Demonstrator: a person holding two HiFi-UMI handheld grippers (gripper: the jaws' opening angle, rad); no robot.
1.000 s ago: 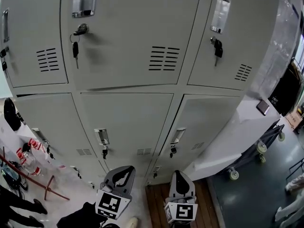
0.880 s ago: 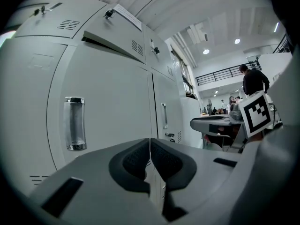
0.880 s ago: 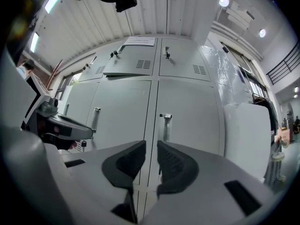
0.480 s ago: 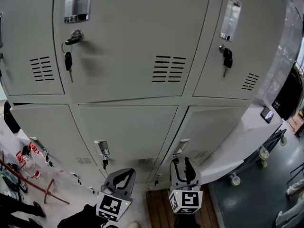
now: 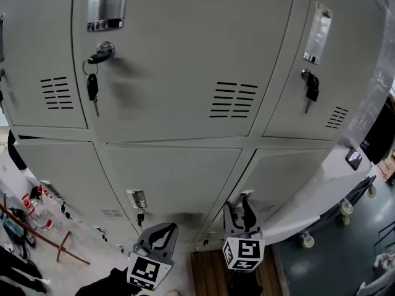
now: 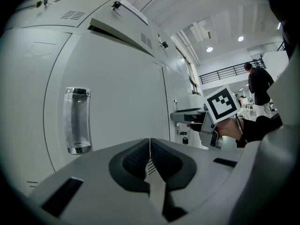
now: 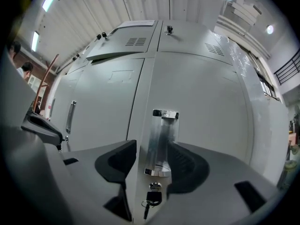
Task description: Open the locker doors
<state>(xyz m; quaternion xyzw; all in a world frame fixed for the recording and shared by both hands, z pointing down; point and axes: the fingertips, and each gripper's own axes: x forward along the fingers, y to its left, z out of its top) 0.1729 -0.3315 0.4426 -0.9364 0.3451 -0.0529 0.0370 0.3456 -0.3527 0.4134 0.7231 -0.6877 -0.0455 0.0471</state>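
Observation:
A bank of grey lockers (image 5: 185, 103) fills the head view. My right gripper (image 5: 239, 208) is open just before the lower right door, its jaws having just been opening. In the right gripper view the steel handle (image 7: 161, 142) of that door shows in the gap of the right gripper (image 7: 154, 159), untouched by the pads, with a key (image 7: 152, 199) in the lock below. My left gripper (image 5: 162, 232) is shut and empty, below the lower middle door's handle (image 5: 136, 198). In the left gripper view the shut left gripper (image 6: 150, 153) faces that handle (image 6: 78, 121).
Keys hang in the upper doors' locks (image 5: 92, 86) (image 5: 311, 90). A wheeled cart (image 5: 345, 205) stands at the lockers' right end. A red stand (image 5: 37, 233) and clutter lie at left. A person (image 6: 259, 86) stands far off in the left gripper view.
My right gripper moved forward toward the lower right door and its jaws went from shut to open. The left gripper drifted slightly and stayed shut.

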